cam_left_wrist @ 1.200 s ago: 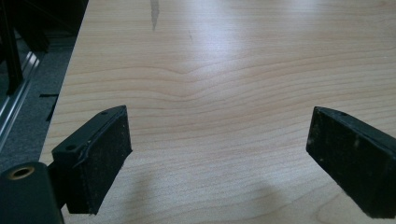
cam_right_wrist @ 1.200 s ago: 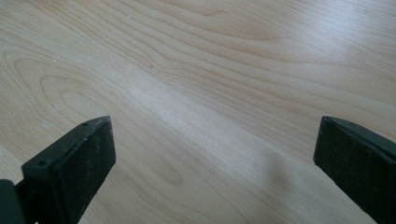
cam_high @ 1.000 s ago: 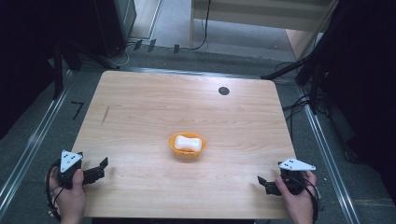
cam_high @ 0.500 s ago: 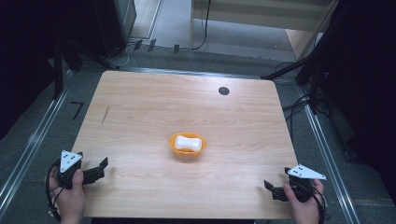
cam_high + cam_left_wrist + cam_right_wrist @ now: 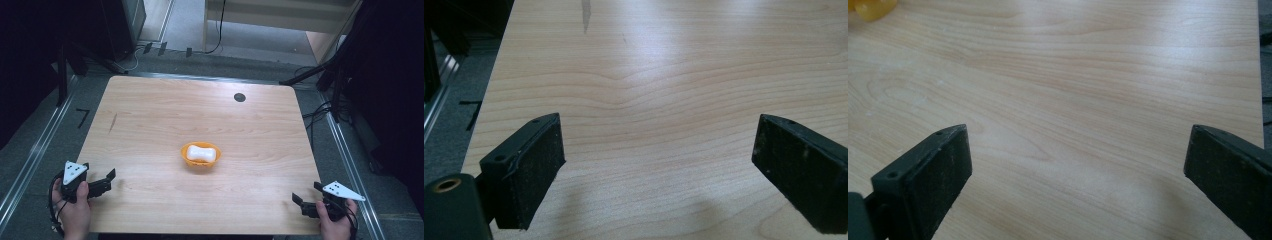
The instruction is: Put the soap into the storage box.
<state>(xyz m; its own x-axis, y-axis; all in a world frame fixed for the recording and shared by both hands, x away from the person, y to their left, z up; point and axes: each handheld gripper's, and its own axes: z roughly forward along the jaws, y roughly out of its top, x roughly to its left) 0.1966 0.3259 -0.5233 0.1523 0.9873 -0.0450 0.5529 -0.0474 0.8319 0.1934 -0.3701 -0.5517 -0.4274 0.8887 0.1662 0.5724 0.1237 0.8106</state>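
Drawn back to the wooden table's point(image 5: 150, 115) near-right corner, the right gripper point(image 5: 305, 197) gapes wide and empty — as does the left gripper point(image 5: 108, 179) — both well apart from the orange bowl point(image 5: 201, 155) holding a white bar.

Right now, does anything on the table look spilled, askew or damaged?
Nothing stands out. The orange bowl sits upright mid-table with the white object inside it. Both claws, left and right, are open at the near corners, holding nothing.
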